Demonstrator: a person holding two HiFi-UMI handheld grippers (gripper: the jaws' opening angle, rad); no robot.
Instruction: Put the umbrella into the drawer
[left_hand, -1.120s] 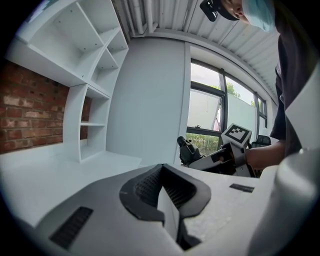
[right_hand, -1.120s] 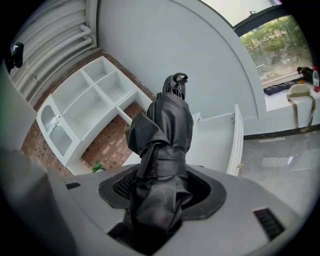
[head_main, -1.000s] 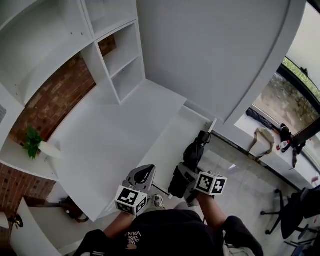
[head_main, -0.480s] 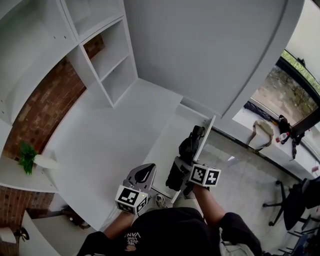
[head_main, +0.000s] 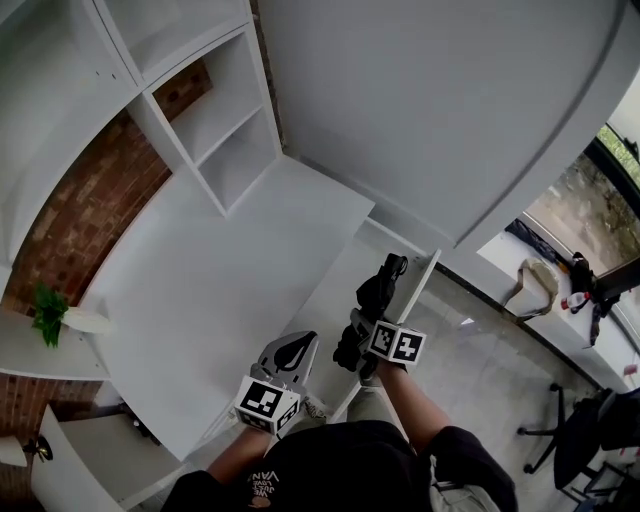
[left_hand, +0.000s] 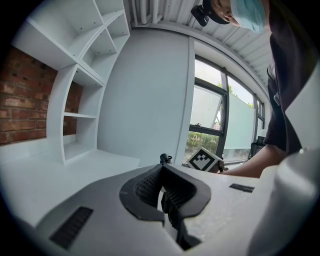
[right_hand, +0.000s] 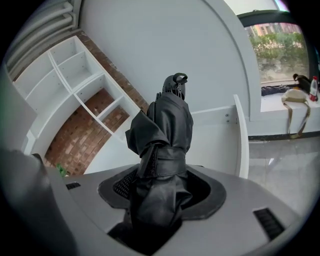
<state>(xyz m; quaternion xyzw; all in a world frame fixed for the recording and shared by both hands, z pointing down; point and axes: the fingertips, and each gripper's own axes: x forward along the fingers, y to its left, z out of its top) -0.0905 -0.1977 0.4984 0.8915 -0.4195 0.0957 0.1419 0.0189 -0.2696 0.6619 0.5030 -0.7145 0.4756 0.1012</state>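
Note:
A folded black umbrella (head_main: 374, 296) is held in my right gripper (head_main: 360, 338), whose jaws are shut on its strapped middle (right_hand: 162, 150). Its handle end (right_hand: 174, 82) points away from me over the open white drawer (head_main: 418, 284), whose front panel (right_hand: 241, 142) stands at the right. The umbrella hangs just above the drawer's inside, tilted downward. My left gripper (head_main: 293, 350) hovers over the desk's near edge, left of the drawer, and its pads (left_hand: 170, 200) are together with nothing between them. The right gripper's marker cube (left_hand: 204, 160) shows past the left jaws.
A white desk top (head_main: 210, 280) spreads to the left, with white shelf units (head_main: 215, 130) and a brick wall (head_main: 90, 210) behind. A small plant (head_main: 48, 312) stands far left. A window sill with bags (head_main: 545, 275) and an office chair (head_main: 585, 440) are at the right, above a tiled floor.
My right gripper has carried the umbrella down and forward over the open drawer. The left gripper has shifted slightly along the desk edge.

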